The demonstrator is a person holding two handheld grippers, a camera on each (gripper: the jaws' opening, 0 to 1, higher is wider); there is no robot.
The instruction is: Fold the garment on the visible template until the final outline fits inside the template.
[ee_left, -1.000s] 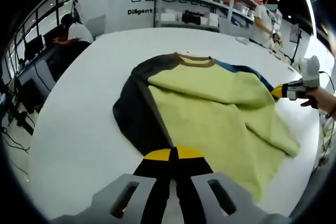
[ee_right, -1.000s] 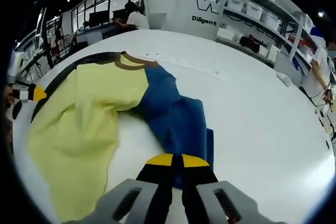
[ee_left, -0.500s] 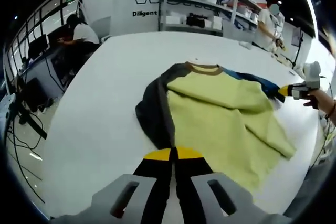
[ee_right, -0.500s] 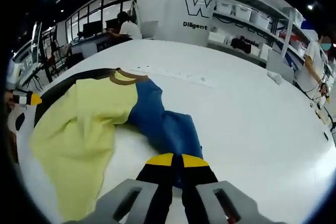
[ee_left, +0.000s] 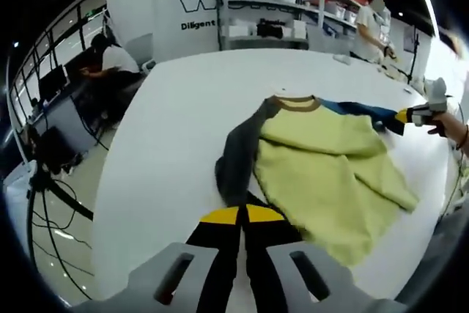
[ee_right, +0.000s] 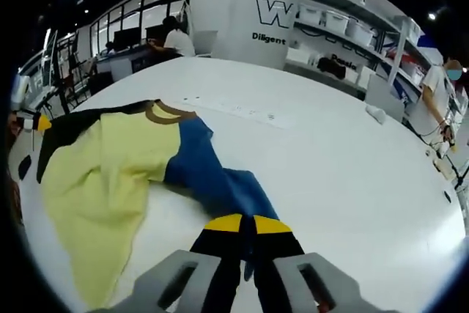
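A shirt lies on the white table [ee_left: 168, 122] with a yellow-green body [ee_left: 322, 166], a brown collar [ee_left: 296, 103], a dark grey sleeve [ee_left: 236, 163] and a blue sleeve [ee_left: 359, 110]. My left gripper [ee_left: 242, 215] is shut on the end of the dark grey sleeve, which runs straight back from its jaws. My right gripper [ee_right: 242, 223] is shut on the end of the blue sleeve [ee_right: 212, 181], beside the yellow-green body [ee_right: 102, 174]. Each gripper also appears in the other view, the right gripper [ee_left: 412, 113] in a hand and the left gripper [ee_right: 33, 122] at the far edge of the shirt.
Shelves with white boxes [ee_left: 271, 5] stand behind the table. A person sits at a desk [ee_left: 110, 60] off the table's left side, and another person stands at the far right [ee_right: 443, 86]. A small white object [ee_right: 375, 113] lies on the table, whose rounded edge [ee_left: 99, 203] is close.
Both grippers have drawn back and apart with the sleeve ends in them. The two sleeves now lie stretched out, and the shirt body sits farther from each camera.
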